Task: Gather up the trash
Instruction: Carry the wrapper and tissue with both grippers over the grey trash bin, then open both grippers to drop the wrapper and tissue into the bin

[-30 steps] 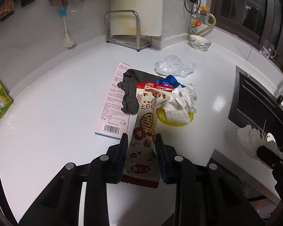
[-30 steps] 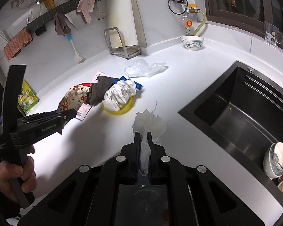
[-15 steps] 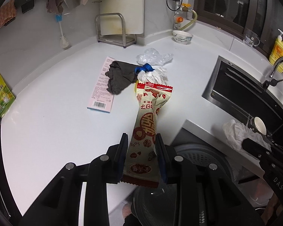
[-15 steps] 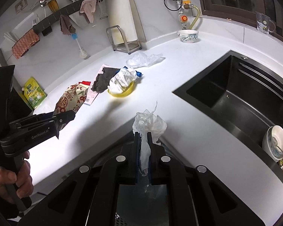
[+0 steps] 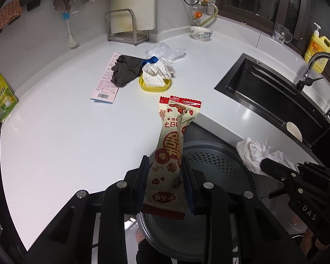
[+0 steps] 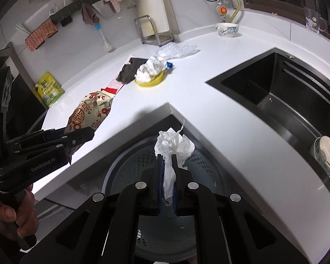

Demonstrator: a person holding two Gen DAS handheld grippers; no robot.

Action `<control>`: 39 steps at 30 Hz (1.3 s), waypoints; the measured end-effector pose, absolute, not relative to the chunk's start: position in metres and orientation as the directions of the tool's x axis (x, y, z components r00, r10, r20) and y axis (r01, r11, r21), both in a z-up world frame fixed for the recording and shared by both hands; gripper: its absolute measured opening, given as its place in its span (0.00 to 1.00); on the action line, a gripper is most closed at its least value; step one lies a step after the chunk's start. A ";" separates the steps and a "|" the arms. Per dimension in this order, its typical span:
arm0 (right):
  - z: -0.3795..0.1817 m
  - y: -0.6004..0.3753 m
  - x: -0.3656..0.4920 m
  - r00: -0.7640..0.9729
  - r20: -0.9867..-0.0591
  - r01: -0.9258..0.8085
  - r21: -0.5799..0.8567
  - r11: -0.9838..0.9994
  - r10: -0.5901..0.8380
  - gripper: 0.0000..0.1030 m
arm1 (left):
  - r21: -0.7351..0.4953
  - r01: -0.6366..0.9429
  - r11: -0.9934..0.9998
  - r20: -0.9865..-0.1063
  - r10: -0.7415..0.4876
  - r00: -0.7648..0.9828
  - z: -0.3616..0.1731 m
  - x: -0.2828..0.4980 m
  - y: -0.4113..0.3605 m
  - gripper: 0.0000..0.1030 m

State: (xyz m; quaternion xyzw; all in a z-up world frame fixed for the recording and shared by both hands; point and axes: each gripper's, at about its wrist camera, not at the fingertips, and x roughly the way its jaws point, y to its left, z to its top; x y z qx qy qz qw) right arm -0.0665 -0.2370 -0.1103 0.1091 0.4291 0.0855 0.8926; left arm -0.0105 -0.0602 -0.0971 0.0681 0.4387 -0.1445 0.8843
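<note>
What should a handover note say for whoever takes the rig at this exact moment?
Left gripper: shut on the snack wrapper, held above the bin.
Right gripper: shut on the crumpled tissue, also over the bin.
Nothing dropped yet; both pieces need releasing.
Left on the counter: pink leaflet, dark cloth, yellow dish with white crumpled paper, clear plastic bag.

Dim overhead light, mild countertop (image 5: 55,132) glare, fisheye-warped dark edges.
</note>
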 end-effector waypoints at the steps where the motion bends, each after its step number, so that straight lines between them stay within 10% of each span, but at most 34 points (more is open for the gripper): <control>1: -0.112 -0.237 -0.068 0.611 -0.751 -0.063 0.270 0.961 0.251 0.07 | -0.006 0.314 0.949 -0.799 -0.193 0.570 -0.099 -0.013 -0.060 0.29; 39: -0.202 -0.227 -0.072 0.430 -0.844 -0.085 0.317 0.944 0.322 0.07 | -0.064 0.276 0.959 -0.916 -0.166 0.366 -0.201 -0.030 -0.071 0.29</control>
